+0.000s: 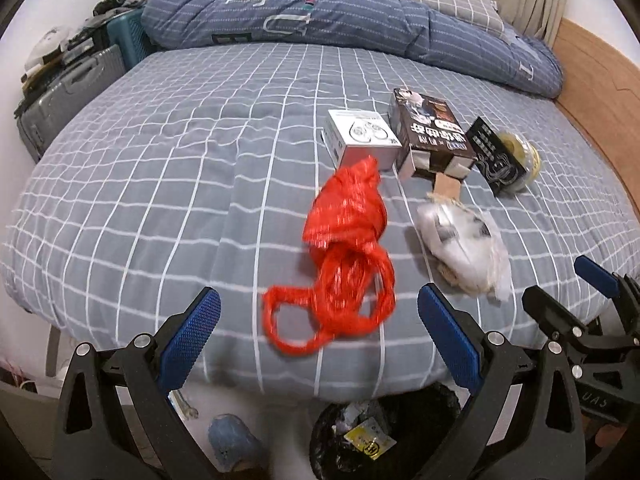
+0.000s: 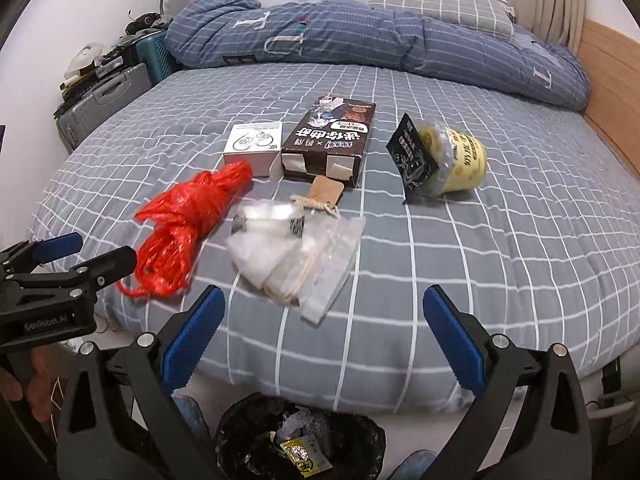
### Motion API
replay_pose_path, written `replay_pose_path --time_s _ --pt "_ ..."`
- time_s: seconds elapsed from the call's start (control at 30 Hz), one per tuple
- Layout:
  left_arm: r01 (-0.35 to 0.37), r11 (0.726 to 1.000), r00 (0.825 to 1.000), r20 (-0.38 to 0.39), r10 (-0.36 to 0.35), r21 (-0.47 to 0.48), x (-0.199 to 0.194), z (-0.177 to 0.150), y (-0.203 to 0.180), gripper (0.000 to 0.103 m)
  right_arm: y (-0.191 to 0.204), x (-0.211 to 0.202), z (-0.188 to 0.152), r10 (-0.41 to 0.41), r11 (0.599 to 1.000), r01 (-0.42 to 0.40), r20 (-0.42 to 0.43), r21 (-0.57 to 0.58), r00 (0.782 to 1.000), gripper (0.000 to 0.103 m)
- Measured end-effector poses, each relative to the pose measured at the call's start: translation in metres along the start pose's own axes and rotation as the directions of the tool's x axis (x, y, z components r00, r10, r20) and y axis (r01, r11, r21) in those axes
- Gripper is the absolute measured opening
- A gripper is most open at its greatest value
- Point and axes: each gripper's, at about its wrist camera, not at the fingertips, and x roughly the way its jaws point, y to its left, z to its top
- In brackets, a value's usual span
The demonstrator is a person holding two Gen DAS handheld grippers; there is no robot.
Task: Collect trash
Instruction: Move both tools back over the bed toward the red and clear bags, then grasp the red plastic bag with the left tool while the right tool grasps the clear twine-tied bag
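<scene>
You are looking across a bed (image 2: 460, 240) covered in a grey sheet with a white grid, seen from its foot. At the far left, against a white wall, stand a grey hard-shell suitcase (image 2: 102, 100) piled with clutter and a teal one behind it; a blue striped duvet (image 2: 360, 40) with large pale letters lies bunched along the far side, a checked pillow (image 2: 436, 2) behind it, a curtain and a wooden headboard at the right. Your left gripper (image 1: 318, 322) has its blue-padded fingers spread wide and holds nothing; it hangs over the near edge of the bed, just short of a crumpled red plastic bag (image 1: 346, 240), which lies on the sheet. To the right of the bag lies a heap of clear plastic bags (image 2: 298, 256) with a brown paper tag on string. Behind these lie a small white box (image 2: 254, 150) printed with earphones, then a dark brown carton (image 2: 330, 140) with large white Chinese writing, its near end torn open, then a yellow cup (image 2: 460, 158) on its side with a black printed sachet (image 2: 412, 156) leaning on it. Your right gripper (image 2: 322, 316) is also wide open and empty, hanging near the clear bags. On the floor below the bed edge stands a bin lined in black (image 2: 300, 440), with wrappers already in it. Only the right wrist view shows a hand (image 2: 24, 384) on the left tool's grip, and the words "GenRobot.AI" on that tool; the left wrist view shows "UAS" in relief on the other tool.
</scene>
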Motion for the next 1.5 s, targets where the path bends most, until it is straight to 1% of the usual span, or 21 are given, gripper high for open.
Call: replay_pose_path --time_s 0.3,0.63,0.7,0.77,0.8,0.83,0.87,0.9,0.97,1.0,1.07,1.13,1.17,1.2,1.27,1.3,1.33,1.43,1.5 --pt "-0.002 1.000 1.000 -0.027 0.002 0.001 0.038 0.024 -0.002 0.097 -0.003 0.031 0.019 0.022 1.000 -0.022 -0.029 0.002 0.999 0.095" --pt "0.047 0.999 0.997 -0.058 -0.048 -0.009 0.063 0.042 -0.008 0.096 0.003 0.056 0.027 0.085 0.996 -0.086 -0.065 -0.019 0.994 0.095" --pt "0.039 0.999 0.997 -0.064 -0.039 -0.005 0.068 0.044 -0.008 0.093 0.004 0.061 0.028 0.097 0.995 -0.099 -0.076 -0.017 0.992 0.095" --pt "0.049 0.999 0.996 -0.079 -0.050 -0.012 0.073 0.046 -0.007 0.086 0.006 0.064 0.029 0.109 0.994 -0.110 -0.081 -0.016 0.991 0.095" --pt "0.051 0.999 0.995 -0.082 -0.052 -0.013 0.075 0.046 -0.007 0.084 0.008 0.066 0.029 0.115 0.993 -0.117 -0.082 -0.018 0.990 0.095" --pt "0.049 0.999 0.995 -0.087 -0.049 -0.008 0.077 0.046 -0.007 0.079 0.010 0.068 0.029 0.120 0.992 -0.122 -0.084 -0.022 0.989 0.095" --pt "0.046 0.999 0.995 -0.091 -0.046 -0.003 0.079 0.046 -0.007 0.077 0.011 0.070 0.029 0.126 0.992 -0.128 -0.087 -0.023 0.988 0.094" --pt "0.044 0.999 0.995 -0.091 -0.044 -0.001 0.080 0.046 -0.007 0.075 0.012 0.073 0.028 0.131 0.991 -0.134 -0.094 -0.022 0.987 0.092" --pt "0.052 0.999 0.995 -0.091 -0.051 0.012 0.082 0.046 -0.009 0.064 0.011 0.079 0.027 0.145 0.989 -0.147 -0.108 -0.008 0.983 0.088" --pt "0.054 0.998 0.994 -0.097 -0.052 0.021 0.084 0.045 -0.011 0.061 0.010 0.081 0.026 0.154 0.988 -0.155 -0.109 0.002 0.982 0.086" --pt "0.060 0.998 0.993 -0.104 -0.057 0.031 0.087 0.044 -0.014 0.050 0.009 0.084 0.025 0.169 0.986 -0.169 -0.119 0.011 0.978 0.080" --pt "0.062 0.997 0.993 -0.107 -0.058 0.035 0.089 0.043 -0.016 0.046 0.010 0.086 0.023 0.164 0.986 -0.165 -0.125 0.006 0.978 0.073" --pt "0.067 0.997 0.992 -0.109 -0.063 0.034 0.090 0.042 -0.017 0.044 0.010 0.087 0.023 0.162 0.987 -0.163 -0.127 0.004 0.979 0.070" --pt "0.068 0.997 0.992 -0.110 -0.064 0.036 0.090 0.042 -0.018 0.043 0.011 0.088 0.022 0.157 0.987 -0.158 -0.130 0.002 0.979 0.066" --pt "0.068 0.997 0.992 -0.110 -0.063 0.040 0.090 0.041 -0.020 0.040 0.011 0.091 0.021 0.152 0.988 -0.153 -0.140 0.002 0.978 0.054" --pt "0.068 0.997 0.992 -0.110 -0.063 0.040 0.090 0.041 -0.020 0.039 0.011 0.092 0.021 0.150 0.989 -0.151 -0.141 0.003 0.979 0.047" --pt "0.068 0.997 0.992 -0.110 -0.064 0.037 0.090 0.041 -0.020 0.038 0.011 0.093 0.021 0.149 0.989 -0.149 -0.142 0.006 0.979 0.042" --pt "0.071 0.997 0.992 -0.108 -0.067 0.029 0.089 0.040 -0.019 0.036 0.014 0.092 0.020 0.145 0.989 -0.147 -0.141 0.000 0.979 0.038" --pt "0.070 0.997 0.992 -0.107 -0.066 0.027 0.088 0.040 -0.019 0.035 0.015 0.091 0.021 0.146 0.989 -0.147 -0.137 0.003 0.980 0.037"
